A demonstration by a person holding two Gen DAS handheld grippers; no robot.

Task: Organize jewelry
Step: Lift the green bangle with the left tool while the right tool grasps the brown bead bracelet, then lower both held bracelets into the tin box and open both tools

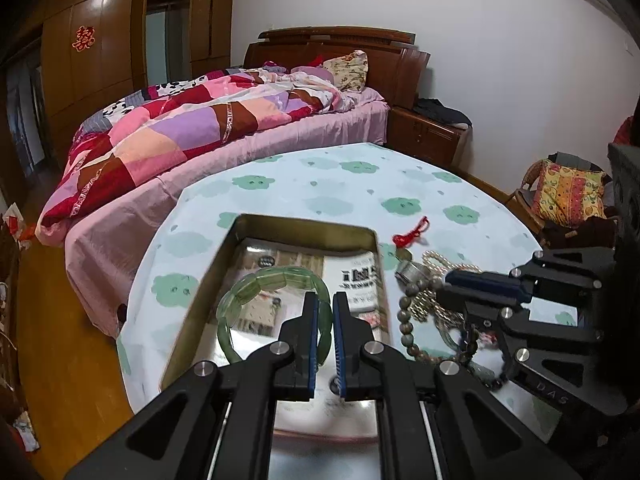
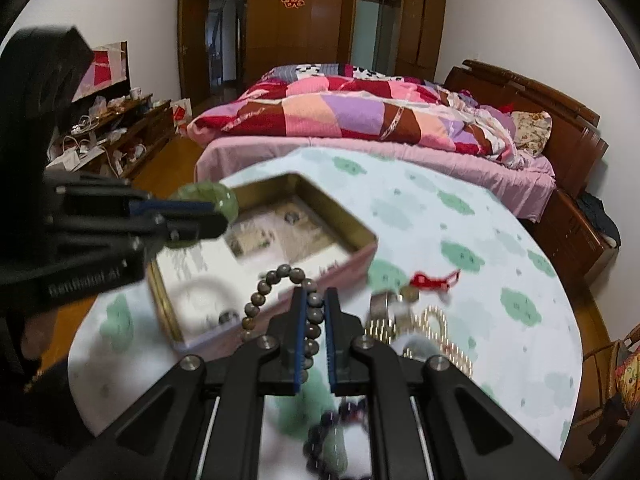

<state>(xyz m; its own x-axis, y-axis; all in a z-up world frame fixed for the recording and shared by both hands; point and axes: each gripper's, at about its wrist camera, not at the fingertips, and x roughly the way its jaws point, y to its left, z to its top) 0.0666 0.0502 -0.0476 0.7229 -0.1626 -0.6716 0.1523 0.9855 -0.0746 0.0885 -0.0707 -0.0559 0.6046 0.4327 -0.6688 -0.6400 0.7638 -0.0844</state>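
Sorting is looking barely begun, by my reading. The left gripper point(image 1: 325, 312) is pinching a green bangle point(image 1: 264, 280) between its jaws, holding it over the open tin point(image 1: 224, 268), whose floor is showing only a printed card; nothing of the jewelry seems to be lying in it yet, though a blurred ring shape near its near end in the right wrist view may be a reflection, cannot tell. The right gripper point(image 2: 317, 312) is gripping a loop of brown wooden beads point(image 2: 276, 276), its jaws pressed on the strand, the loop hanging just beside the tin wall. Remaining on the bench point(image 1: 360, 184): a red cord charm point(image 1: 412, 232), a pale pearl-like strand point(image 1: 434, 258), a silver ring-shaped piece point(image 1: 408, 272), all bunched together right of the tin. The left wrist view is giving the sharp look into the tin and onto the heap. The right wrist view alone is showing a dark bead string with a green pendant point(image 2: 340, 440) under the gripper, plus the tin's pink outer wall.
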